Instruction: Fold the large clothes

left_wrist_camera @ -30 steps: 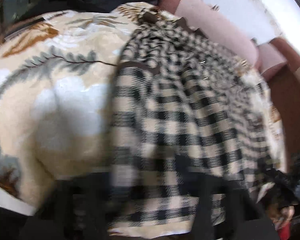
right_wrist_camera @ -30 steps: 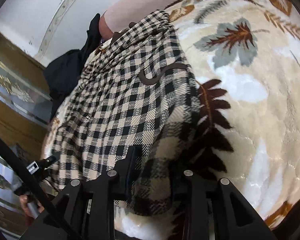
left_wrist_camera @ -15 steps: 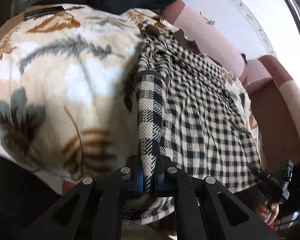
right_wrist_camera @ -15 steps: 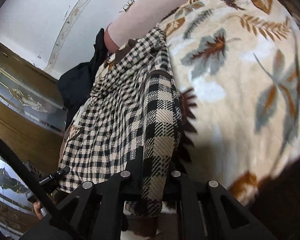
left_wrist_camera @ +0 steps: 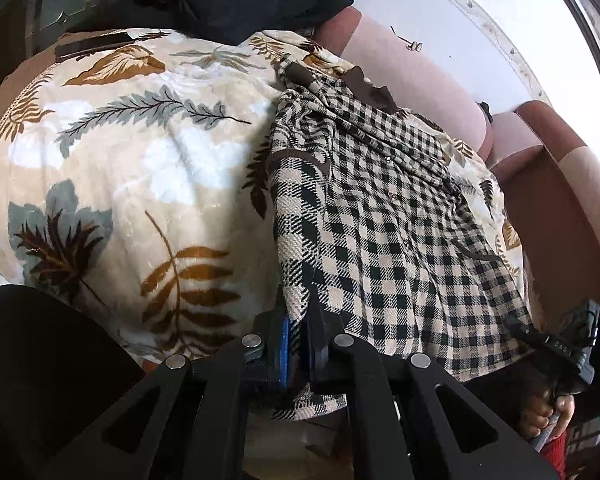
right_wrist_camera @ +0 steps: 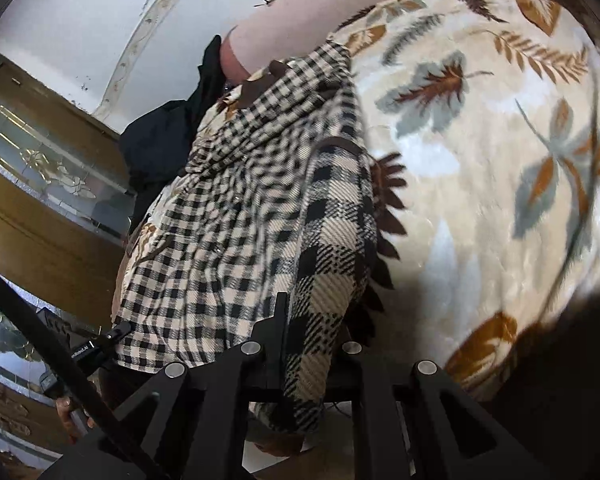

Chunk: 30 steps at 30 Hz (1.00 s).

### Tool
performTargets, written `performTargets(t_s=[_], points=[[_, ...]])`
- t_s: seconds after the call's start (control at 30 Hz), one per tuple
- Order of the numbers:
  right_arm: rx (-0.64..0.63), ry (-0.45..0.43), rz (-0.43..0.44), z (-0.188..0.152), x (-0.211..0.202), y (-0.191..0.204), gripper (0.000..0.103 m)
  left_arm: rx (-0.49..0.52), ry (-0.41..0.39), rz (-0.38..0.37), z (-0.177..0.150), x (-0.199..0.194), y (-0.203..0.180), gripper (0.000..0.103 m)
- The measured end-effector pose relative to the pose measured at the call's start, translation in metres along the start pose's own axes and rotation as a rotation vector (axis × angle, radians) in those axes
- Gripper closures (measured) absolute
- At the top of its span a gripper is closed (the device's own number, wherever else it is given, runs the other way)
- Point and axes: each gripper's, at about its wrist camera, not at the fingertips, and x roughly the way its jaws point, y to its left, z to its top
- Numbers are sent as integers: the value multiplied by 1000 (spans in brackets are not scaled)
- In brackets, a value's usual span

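the shirt (left_wrist_camera: 380,220) lies on the blanket (left_wrist_camera: 120,160), right of frame centre; a dark garment (left_wrist_camera: 228,4) sits behind at top; sofa arm (left_wrist_camera: 560,208) at right.

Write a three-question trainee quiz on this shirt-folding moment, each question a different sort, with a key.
1. True or false: the left hand-held gripper is shut on the checked shirt.
2. Multiple choice: the shirt lies on A) a bare wooden table, B) a leaf-print blanket, C) a tiled floor.
3. Fill in the blank: in the right wrist view, the right hand-held gripper holds the shirt's large-check ____.

Key
1. True; the cloth is pinched between its fingers.
2. B.
3. Sleeve; it hangs down between the fingers, and its brown-trimmed top sits further up the shirt.
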Motion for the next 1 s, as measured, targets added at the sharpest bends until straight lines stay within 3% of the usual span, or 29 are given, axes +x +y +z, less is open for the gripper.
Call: performTargets(t_s=[0.23,0.47,0.67,0.83,1.0], points=[[-45,-4,30,21,-1,23,93,25,-15,-46,12,-5,-16,97],[-141,-76,17,82,14,60,93,55,-80,-77,78,1,-41,97],[-165,-144,-31,171,51,75,92,100,-132,5,177,43,-70,97],[-157,-172,-122,254,103,78,92,33,-128,94,273,102,-72,97],[-124,-164,-294,321,176,54,92,47,-102,287,341,180,-63,97]])
